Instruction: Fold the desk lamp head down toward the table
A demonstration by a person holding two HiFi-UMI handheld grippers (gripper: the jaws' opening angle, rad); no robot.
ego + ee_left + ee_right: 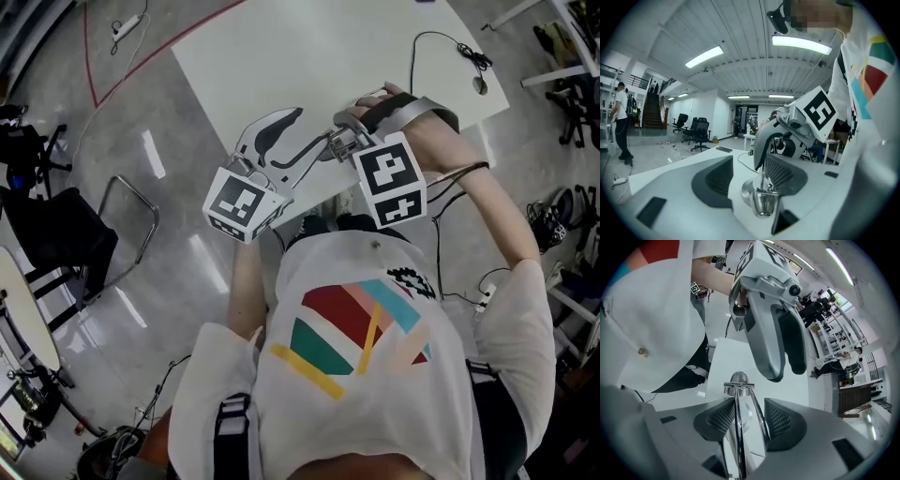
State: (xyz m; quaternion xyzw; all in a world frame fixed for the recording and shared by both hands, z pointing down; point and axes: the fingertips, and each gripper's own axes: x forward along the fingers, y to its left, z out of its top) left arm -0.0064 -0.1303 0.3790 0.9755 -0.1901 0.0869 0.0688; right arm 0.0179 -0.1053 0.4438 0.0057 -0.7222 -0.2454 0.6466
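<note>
The desk lamp shows only as two thin chrome rods (737,427) that end in a chrome joint (736,379). My right gripper (749,401) points steeply down and is shut on the rods, one along each pad. In the head view its marker cube (389,178) hides the jaws. My left gripper (750,161) lies nearly level with its jaws apart. The chrome joint (761,201) sits between them against the right pad, with a white strip showing on its left. In the head view the left gripper (314,127) reaches over the white table (309,47) near its front edge. The lamp's head and base are hidden.
A black cable with a switch (480,84) trails over the table's far right. A dark chair (56,234) stands on the floor to the left, and shelving (572,66) to the right. Office chairs (698,131) and a standing person (621,122) are far off.
</note>
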